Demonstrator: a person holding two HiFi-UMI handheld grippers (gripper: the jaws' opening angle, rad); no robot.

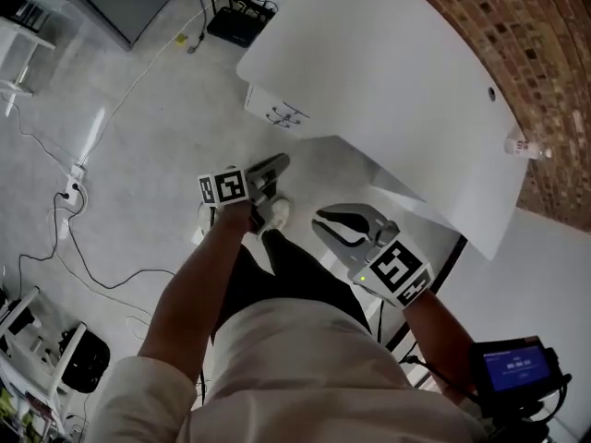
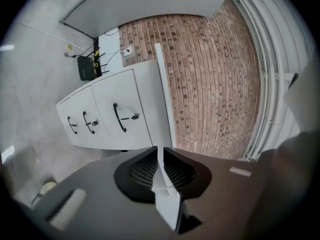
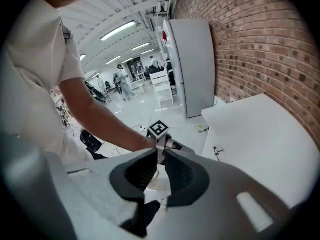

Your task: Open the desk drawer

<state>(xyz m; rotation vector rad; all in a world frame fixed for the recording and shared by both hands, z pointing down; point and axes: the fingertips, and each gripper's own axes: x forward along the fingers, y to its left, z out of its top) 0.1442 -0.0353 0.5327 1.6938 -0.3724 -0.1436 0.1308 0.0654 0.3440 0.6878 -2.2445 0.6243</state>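
Observation:
A white drawer unit (image 1: 277, 111) stands on the floor under the white desk top (image 1: 388, 72). In the left gripper view the drawer unit (image 2: 112, 115) shows three shut drawer fronts, each with a black handle (image 2: 118, 117), and keys hang in the locks. My left gripper (image 1: 275, 164) is over the floor short of the unit, jaws together and nothing between them; the left gripper (image 2: 160, 155) points at the fronts from a distance. My right gripper (image 1: 325, 220) hangs lower right beside my leg, also shut and empty. The right gripper (image 3: 160, 158) faces the left gripper's marker cube (image 3: 158, 129).
A brick wall (image 1: 554, 63) runs behind the desk. A black box (image 1: 242, 26) with cables sits on the floor at the back. A power strip (image 1: 72, 190) and loose cables lie left. A small bottle (image 1: 522, 146) stands on the desk. My shoe (image 1: 275, 212) is below the left gripper.

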